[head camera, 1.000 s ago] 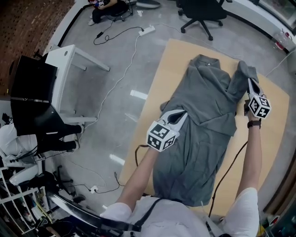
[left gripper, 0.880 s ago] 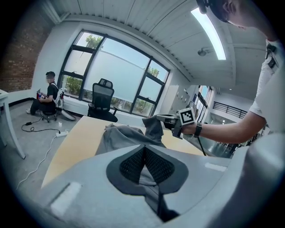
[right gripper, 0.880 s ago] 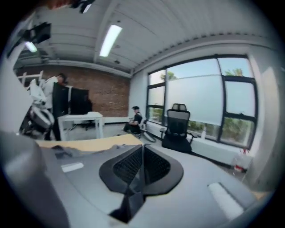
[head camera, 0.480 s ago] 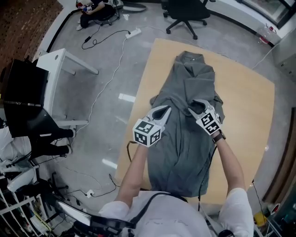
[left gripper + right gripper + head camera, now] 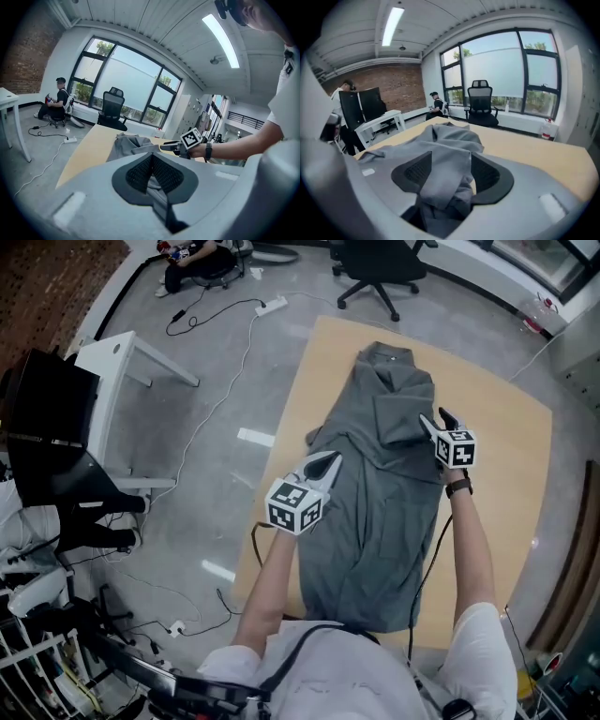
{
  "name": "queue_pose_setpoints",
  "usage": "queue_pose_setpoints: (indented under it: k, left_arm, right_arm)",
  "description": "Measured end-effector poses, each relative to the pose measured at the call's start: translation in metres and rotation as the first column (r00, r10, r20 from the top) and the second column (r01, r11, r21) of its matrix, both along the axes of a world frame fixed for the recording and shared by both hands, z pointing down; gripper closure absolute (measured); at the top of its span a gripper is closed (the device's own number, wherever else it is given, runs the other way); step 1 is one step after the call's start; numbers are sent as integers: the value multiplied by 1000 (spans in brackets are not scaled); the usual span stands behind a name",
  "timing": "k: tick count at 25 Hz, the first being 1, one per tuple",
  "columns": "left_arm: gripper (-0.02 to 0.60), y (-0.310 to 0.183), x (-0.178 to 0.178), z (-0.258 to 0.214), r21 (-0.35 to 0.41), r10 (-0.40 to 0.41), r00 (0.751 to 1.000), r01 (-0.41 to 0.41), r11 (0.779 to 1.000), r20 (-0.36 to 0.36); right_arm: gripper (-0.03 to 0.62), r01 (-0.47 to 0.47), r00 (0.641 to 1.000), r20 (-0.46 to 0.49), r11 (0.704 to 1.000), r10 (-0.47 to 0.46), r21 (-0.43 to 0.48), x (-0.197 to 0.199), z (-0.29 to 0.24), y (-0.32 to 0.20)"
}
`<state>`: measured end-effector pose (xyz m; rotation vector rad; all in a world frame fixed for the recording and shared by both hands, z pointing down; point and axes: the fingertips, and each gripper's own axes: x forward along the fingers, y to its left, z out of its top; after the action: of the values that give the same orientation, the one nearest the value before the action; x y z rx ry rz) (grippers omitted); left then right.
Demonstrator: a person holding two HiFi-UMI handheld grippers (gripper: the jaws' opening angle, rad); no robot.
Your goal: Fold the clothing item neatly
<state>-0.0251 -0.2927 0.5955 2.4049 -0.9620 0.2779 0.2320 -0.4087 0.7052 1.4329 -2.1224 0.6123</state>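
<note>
Shirt lies flat on the table, its long axis running 12 to 6 o'clock in the head view, with the collar pointing to 12 and the hem toward you at 6. Your left gripper sits at the shirt's 9 o'clock edge, clenched on a pinch of grey cloth (a strip of it shows in the slit between the pads). Your right gripper is at the 3 o'clock edge, up by the chest. Its jaws have just been opening and now stand apart, and the folded-in sleeve lies loose between them, not pressed. So the side not yet folded is at 9, and your left hand is already on it. I'd judge the next fold runs from 9 toward 3, across the long axis, with the crease kept parallel to the 12-to-6 line
</note>
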Motion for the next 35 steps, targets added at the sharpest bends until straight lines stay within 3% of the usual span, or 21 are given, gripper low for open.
queue_pose_setpoints:
  k: [5,11,17,26,31,35]
  left_arm:
    - [581,3,-2,-2,0,1,1000,-1,1000,6]
    - [581,3,-5,0,4,10,1000,-10,1000,20]
    - [581,1,-6,-3,13,14,1000,-14,1000,21]
    - [581,5,-1,-14,25,22,1000,-22,999,6]
    - [581,6,-17,-21,29,-15,1000,16,999,-8]
    - [581,6,-44,-30,37,-75,997,76,996,-16]
  right_arm:
    - [348,-70,997,7,987,72,-142,13,39,-12]
    - [424,-92,996,5,982,94,-166,11,54,-8]
    - [529,-66,998,-27,993,63,-98,9,34,-3]
    - [565,27,1000,-17,998,-26,53,-19,-36,-7]
    - [566,116,990,54,978,-127,176,-73,-110,-4]
    - [566,266,954,83,940,-289,216,-146,-143,16]
